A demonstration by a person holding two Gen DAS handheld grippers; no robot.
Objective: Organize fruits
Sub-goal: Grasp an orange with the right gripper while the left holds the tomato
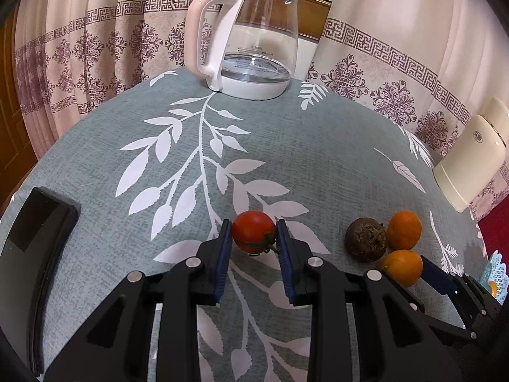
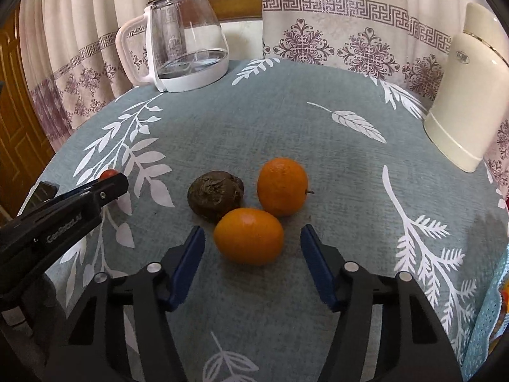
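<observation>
Our left gripper (image 1: 253,234) pinches the tomato (image 1: 253,230) between its pads, at the very tips; our right gripper (image 2: 253,238) stands spread, the near orange (image 2: 248,240) lying between its tips, untouched; just beyond the jaws sit the far orange (image 2: 282,186) and the dark brown fruit (image 2: 214,194), close together on the tablecloth (image 2: 286,127).

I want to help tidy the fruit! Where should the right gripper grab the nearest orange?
Grip the nearest orange across its widest middle, coming straight in low from the front. The open right gripper already lines up with it. The other orange and the brown fruit crowd its back.
</observation>
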